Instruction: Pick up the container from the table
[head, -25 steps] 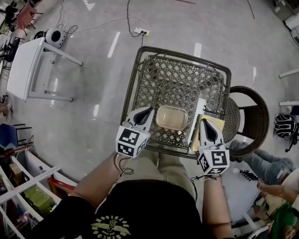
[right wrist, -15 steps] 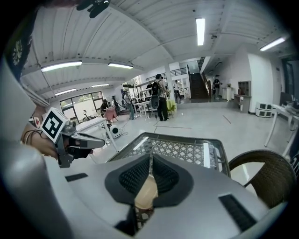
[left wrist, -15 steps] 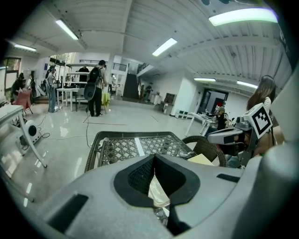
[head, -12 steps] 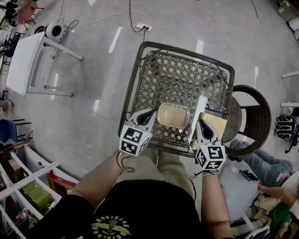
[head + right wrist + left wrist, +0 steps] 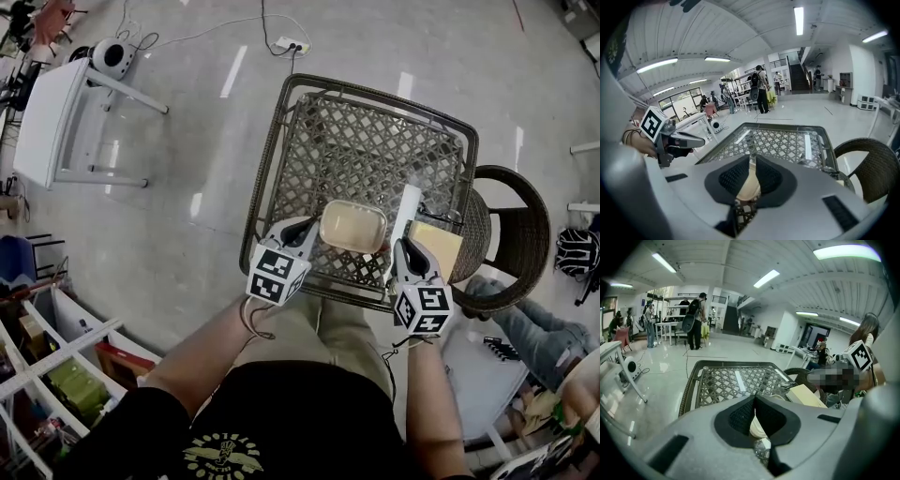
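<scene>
Beige container (image 5: 352,226) is clamped at opposite rims by my left gripper (image 5: 305,228) and right gripper (image 5: 405,247); grasp done, lift off the table (image 5: 271,150) seemingly barely begun.

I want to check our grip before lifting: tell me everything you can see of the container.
The container is a shallow, cream-coloured rounded rectangle with a thin pale rim, plastic by its look, lying flat and open side up. It sits over the near edge of the lattice table. The left gripper and right gripper are each closed on an opposite side. Whether it has left the table cannot be told.
</scene>
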The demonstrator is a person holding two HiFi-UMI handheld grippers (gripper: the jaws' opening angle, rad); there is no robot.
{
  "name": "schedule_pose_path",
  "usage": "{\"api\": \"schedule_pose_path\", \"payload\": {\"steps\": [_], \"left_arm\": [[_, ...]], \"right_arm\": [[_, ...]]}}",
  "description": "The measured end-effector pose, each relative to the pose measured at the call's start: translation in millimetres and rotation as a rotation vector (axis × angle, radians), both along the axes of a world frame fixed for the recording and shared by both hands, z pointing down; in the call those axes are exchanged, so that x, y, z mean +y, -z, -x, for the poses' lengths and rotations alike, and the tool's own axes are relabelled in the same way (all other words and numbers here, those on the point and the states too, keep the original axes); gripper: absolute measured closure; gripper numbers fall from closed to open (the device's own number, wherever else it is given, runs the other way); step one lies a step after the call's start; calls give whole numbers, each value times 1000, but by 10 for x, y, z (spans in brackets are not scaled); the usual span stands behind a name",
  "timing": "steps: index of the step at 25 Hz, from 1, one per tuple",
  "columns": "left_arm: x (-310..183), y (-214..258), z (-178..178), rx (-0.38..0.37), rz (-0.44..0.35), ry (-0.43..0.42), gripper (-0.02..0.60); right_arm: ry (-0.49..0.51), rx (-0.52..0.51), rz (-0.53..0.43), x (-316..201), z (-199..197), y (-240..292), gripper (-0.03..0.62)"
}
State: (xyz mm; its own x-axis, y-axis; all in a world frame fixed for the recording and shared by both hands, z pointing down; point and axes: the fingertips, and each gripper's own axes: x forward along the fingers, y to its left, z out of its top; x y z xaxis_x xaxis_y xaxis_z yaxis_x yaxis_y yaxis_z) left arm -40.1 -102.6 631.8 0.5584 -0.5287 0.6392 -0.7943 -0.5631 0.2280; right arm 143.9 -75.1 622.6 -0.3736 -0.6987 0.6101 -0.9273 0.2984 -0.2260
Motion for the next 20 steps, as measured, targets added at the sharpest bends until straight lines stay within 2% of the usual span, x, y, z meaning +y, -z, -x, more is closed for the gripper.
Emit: {"api": "schedule_pose_path", "payload": {"steps": [12, 15, 20], "left_arm": [[42, -359, 136, -14, 101, 20, 568], [45, -424, 158, -11, 134, 29, 512], [36, -502, 173, -8, 164, 42, 491]], "right_arm": [[5, -21, 88, 49, 76, -385, 505], [-9, -46, 115, 58, 86, -466, 500], [-19, -57, 158, 79, 63, -607, 497]]}}
